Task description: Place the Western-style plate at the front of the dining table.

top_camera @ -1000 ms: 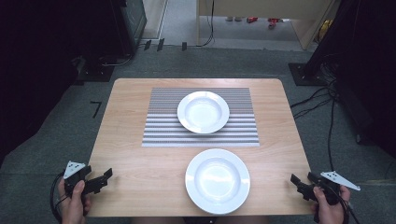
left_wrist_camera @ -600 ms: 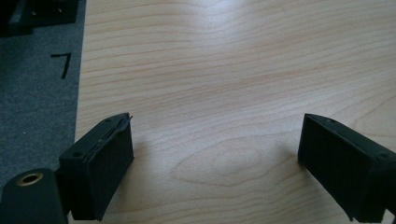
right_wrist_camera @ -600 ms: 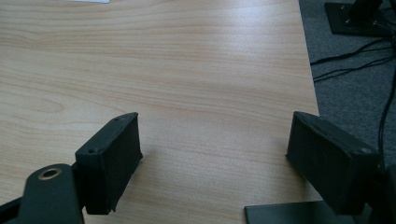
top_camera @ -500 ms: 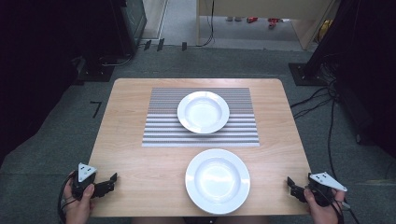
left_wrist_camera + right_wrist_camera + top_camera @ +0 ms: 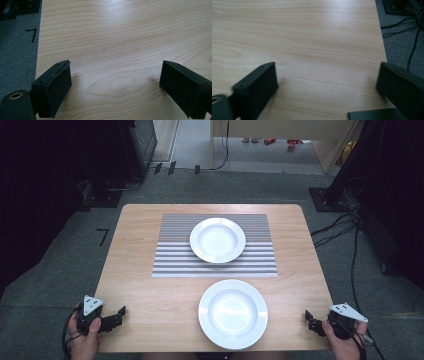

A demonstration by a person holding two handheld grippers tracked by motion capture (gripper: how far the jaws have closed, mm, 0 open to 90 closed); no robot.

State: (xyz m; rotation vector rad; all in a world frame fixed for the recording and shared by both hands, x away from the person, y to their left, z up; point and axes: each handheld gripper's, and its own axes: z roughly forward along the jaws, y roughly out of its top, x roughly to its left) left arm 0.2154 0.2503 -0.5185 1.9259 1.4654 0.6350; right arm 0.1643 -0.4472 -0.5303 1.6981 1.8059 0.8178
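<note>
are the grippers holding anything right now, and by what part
Nothing is held. The left gripper and right gripper both stand open over bare table; the right's jaws have just been opening, empty.

Bare table [image 5: 150, 290] lies ahead of the left gripper [image 5: 119, 314] and the right gripper [image 5: 310, 320], nothing between their wide jaws. The near plate [image 5: 233, 313] blocks the middle; the far plate [image 5: 217, 239] sits on the striped mat [image 5: 170, 255] beyond.

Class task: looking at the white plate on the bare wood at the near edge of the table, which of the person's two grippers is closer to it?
Right, narrowly. The right gripper sits open just off the near plate's right rim; the left gripper, also open, lies farther off its left rim.
</note>
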